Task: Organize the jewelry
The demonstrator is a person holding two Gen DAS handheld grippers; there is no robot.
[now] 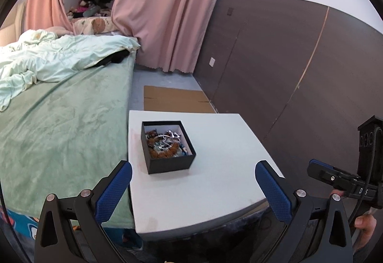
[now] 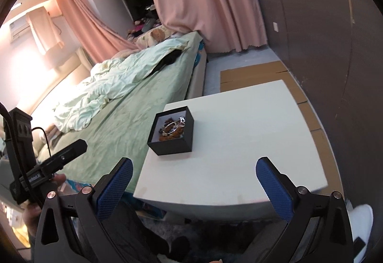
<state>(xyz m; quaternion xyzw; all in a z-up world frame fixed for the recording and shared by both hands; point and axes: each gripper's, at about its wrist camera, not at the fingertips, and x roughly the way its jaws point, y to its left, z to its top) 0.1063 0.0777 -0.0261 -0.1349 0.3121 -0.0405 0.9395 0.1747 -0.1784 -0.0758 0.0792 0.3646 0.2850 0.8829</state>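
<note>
A small black box [image 1: 168, 162] stands on a white table [image 1: 222, 181], near its left side; in the right wrist view the black box [image 2: 173, 145] sits toward the table's [image 2: 239, 148] far left corner. Tangled jewelry [image 1: 164, 142] fills it: brown beads, silver chain, dark pieces; the jewelry [image 2: 172, 130] shows there too. My left gripper [image 1: 193, 187] hangs open over the table's near edge, short of the box, nothing between its blue pads [image 1: 112, 193]. My right gripper [image 2: 194, 185] is open too, empty, in front of the box, above the table's front edge.
A bed [image 1: 62, 114] with a green blanket and rumpled pale duvet runs along the table's left side. Flattened cardboard [image 1: 174, 98] lies on the floor beyond the table. A dark panelled wall [image 1: 299, 67] stands to the right. Pink curtains [image 1: 167, 7] hang at the back.
</note>
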